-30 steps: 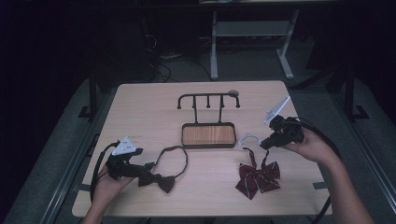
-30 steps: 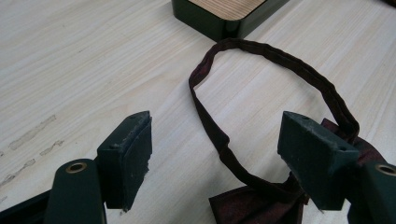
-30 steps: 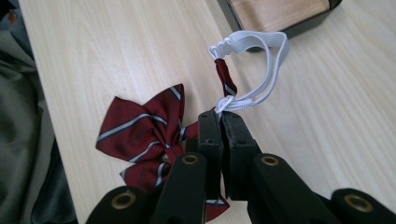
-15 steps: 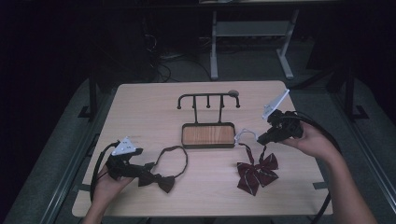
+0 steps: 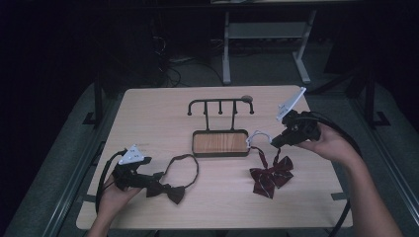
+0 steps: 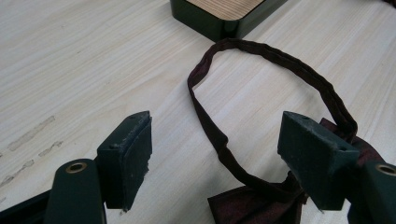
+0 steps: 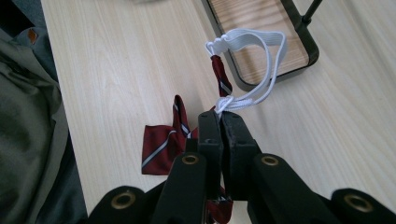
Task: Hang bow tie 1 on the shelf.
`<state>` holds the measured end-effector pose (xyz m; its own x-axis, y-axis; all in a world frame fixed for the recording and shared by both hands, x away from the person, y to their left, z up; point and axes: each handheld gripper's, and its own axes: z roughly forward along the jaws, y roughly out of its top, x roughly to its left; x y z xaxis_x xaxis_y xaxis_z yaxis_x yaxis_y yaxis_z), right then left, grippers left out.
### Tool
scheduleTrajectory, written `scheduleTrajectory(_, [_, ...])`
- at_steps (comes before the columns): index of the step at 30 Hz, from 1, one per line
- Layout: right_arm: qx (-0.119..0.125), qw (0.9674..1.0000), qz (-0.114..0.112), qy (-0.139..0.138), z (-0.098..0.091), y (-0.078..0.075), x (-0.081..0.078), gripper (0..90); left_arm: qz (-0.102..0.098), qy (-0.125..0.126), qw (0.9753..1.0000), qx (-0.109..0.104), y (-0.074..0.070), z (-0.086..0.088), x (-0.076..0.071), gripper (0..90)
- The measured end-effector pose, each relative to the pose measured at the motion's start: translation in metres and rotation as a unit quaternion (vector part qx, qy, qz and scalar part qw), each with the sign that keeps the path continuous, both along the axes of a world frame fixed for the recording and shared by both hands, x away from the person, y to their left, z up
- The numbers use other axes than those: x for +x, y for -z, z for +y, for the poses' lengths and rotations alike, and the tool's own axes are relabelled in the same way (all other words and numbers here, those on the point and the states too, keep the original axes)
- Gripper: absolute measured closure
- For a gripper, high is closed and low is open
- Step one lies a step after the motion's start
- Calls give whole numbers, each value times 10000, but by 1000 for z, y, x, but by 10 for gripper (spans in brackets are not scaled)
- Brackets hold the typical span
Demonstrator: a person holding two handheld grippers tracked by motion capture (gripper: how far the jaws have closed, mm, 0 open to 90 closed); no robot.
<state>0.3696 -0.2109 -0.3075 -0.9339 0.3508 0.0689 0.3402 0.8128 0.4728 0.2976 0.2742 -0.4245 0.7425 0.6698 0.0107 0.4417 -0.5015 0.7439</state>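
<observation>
the right gripper [image 5: 274, 141] has its jaws pressed together on the white elastic loop [image 7: 254, 65] of the striped bow tie [image 5: 271, 176], and the loop is raised a little over the table [image 5: 148, 113], beside the right end of the wooden tray [image 5: 220, 143] of the hook stand [image 5: 220, 104], while the red bow itself lies on the table below the gripper. the left gripper [image 6: 219, 154] is wide open and holds nothing; it rests low over the dark bow tie [image 5: 168, 190] at the near left, with the dark neck band [image 6: 261, 70] lying in a ring between and beyond its jaws. the step in hand looks like lifting the striped tie to hang it on a hook of the stand. to do it well, i think the right gripper should keep a firm pinch near the knot, rise until the bow leaves the table, keep the loop open, and bring it over one hook from the front without pushing the stand
</observation>
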Motion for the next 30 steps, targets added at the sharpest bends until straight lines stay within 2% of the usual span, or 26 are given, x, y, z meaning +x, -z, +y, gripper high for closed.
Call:
scheduleTrajectory(12, [2, 9999, -143, -66, 5, -16, 1, 866, 5, 0, 10000, -13, 0, 0, 0, 260])
scheduleTrajectory(30, [31, 9998, -176, -42, 12, -35, 13, 866, 2, 15, 10000, -29, 0, 0, 0, 260])
